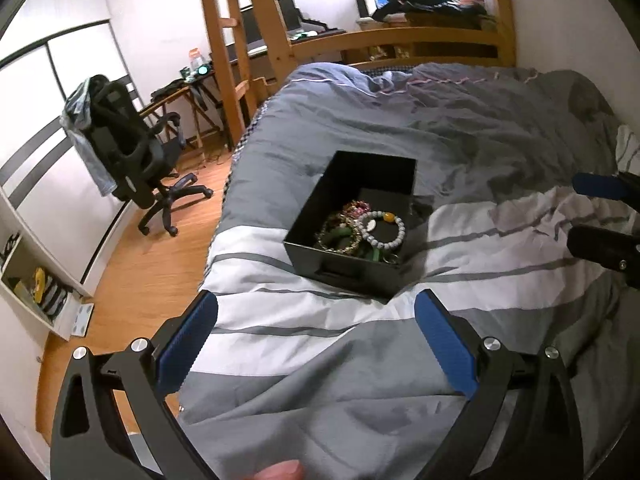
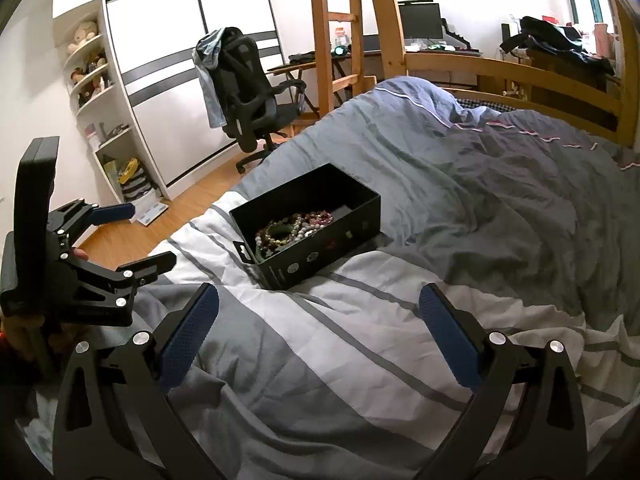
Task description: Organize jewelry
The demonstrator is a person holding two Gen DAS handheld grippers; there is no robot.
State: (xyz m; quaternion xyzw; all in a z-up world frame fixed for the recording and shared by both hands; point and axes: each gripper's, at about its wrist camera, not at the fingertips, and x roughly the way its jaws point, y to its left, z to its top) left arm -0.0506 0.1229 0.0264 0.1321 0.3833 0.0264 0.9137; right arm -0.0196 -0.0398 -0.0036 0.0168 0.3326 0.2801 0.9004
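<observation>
Nearest the lens in each wrist view, a pair of blue-padded tongs is seen spread wide with nothing between the pads: the left tongs (image 1: 316,344) and the right tongs (image 2: 320,340) are both held low over the striped duvet (image 1: 304,400), well short of the black box (image 1: 352,236). The box is set open on the bed, roughly midway across it, on the pale stripes of the cover.

Inside, the jewelry (image 1: 360,232) is heaped at one end — beaded bracelets tangled together, a pale grey one with an amber bead (image 1: 382,228) lying on top. No piece is found on the duvet outside the box, and none is held. From this it is judged that either the gathering is finished or the sorting is not yet begun; which of the two cannot be settled from these views.

From the left wrist, the box is looked into from above, so the single bracelets can be told apart, and only the tips of the other tongs are caught at the right edge. From the right wrist, the box's printed outer side (image 2: 320,256) is shown instead, and the left tongs are seen whole — fingers apart — beside the bed's edge.
</observation>
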